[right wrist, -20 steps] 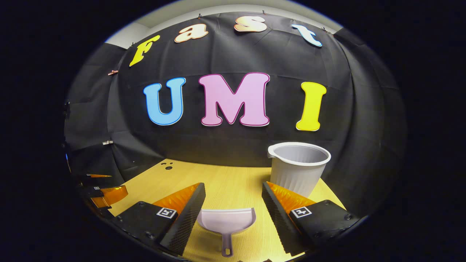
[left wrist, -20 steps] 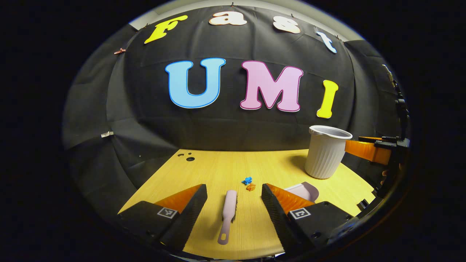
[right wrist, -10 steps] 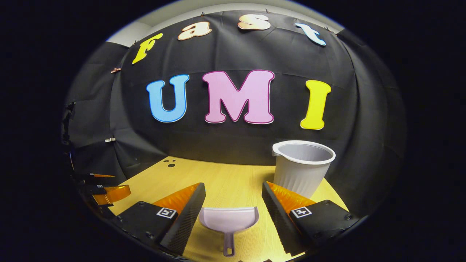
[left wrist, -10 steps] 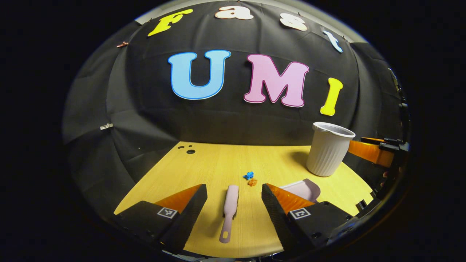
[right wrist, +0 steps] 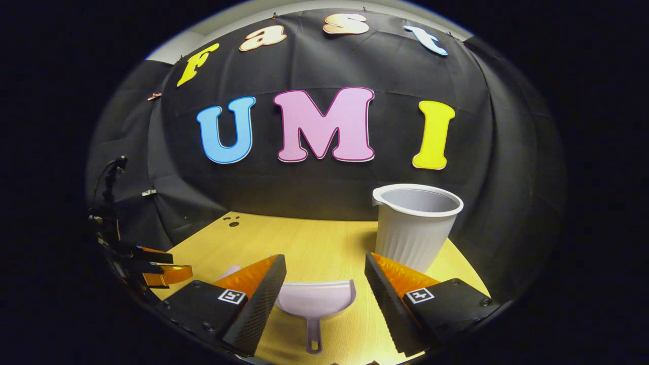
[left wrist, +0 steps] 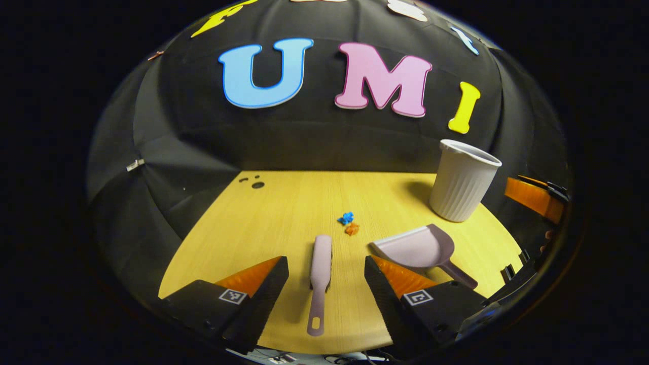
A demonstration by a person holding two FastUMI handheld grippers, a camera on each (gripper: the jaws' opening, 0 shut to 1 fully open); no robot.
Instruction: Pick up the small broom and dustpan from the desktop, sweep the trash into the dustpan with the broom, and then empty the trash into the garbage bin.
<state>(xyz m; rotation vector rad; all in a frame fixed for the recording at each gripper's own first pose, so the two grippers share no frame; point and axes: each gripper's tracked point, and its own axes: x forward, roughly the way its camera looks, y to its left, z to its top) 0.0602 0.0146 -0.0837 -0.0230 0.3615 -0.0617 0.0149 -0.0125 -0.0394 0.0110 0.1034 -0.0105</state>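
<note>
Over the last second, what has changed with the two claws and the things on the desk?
The left claw tipped its view down toward the desk, so the small broom between its fingers and the dustpan show more fully. Nothing was gripped. The right claw barely shifted, open over the dustpan. Trash scraps and garbage bin stayed put.

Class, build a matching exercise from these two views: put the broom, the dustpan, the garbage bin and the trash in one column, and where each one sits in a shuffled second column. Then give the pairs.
Things:
1. broom
2. dustpan
3. garbage bin
4. trash

Places:
A. upright at the desk's far right
B. between the open right hand-held gripper fingers
C. loose on the desk beyond the broom head
D. between the open left hand-held gripper fingers

Pairs: 1-D, 2-B, 3-A, 4-C
</note>
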